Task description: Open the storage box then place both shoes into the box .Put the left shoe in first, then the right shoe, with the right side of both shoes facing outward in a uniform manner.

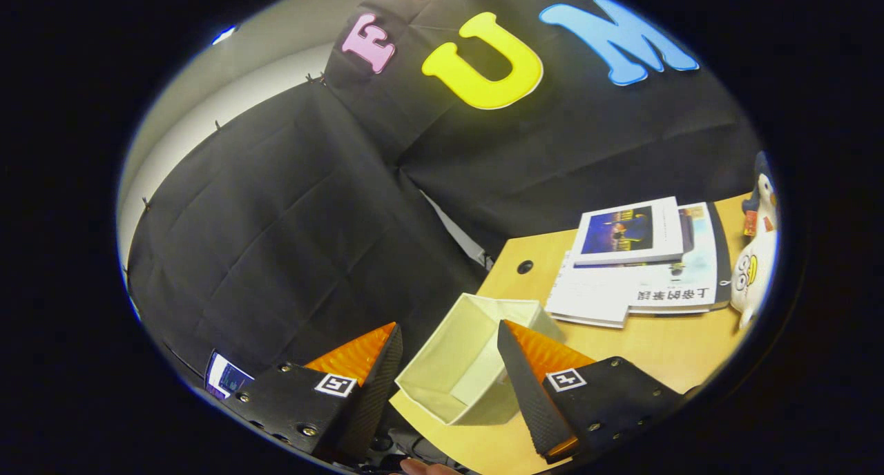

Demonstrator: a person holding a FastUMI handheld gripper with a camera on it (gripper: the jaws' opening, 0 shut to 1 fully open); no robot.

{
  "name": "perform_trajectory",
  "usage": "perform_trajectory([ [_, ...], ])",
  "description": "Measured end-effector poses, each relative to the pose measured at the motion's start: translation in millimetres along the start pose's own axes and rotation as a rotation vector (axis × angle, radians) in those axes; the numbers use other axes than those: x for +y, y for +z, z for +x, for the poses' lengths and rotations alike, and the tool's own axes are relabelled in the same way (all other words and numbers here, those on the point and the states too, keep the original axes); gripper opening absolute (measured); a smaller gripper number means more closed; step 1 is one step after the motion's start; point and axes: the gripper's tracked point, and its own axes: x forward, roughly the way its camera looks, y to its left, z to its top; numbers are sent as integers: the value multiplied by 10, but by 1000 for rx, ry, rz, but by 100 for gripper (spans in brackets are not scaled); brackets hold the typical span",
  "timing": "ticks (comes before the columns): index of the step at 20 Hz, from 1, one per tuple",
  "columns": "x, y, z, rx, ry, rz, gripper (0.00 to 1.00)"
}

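Storage box [459, 364] was the main thing in the gripper view, sitting right between the two fingers and a bit ahead of them, at the near corner of the wooden table [663, 351]. It looked like a pale cream, soft-sided bin, squarish, with its top open so you could see straight down to the bottom. Nothing was inside it as far as I could tell. It sat at an angle in the tilted view, one corner pointing away toward the wall.

The gripper [449, 340] was spread wide, fingers well apart, and it wasn't gripping anything. The right finger overlapped the box's right wall in the picture, but I couldn't tell if it was actually touching. Down below the fingers, a bit of a fingertip [418, 467] of the person poked in.

Past the box on the table there was a small dark hole [525, 266] in the tabletop, then a stack of books [639, 261] lying flat, the top one with a dark blue cover picture. Just beside the books stood a white penguin toy [756, 254]. Behind all of that hung the black cloth wall [290, 219] of the booth.
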Motion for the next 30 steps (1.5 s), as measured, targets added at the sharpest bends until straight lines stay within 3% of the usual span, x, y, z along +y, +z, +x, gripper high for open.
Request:
perform_trajectory([
  [5,-552,-309,-289,5,-145,-37,84],
  [12,-1227,-1009,-513,122,-352,-22,85],
  [23,-1763,-2041,-447,351,-469,-12,84],
  [30,-2094,-2202,-151,403,-518,-8,81],
])
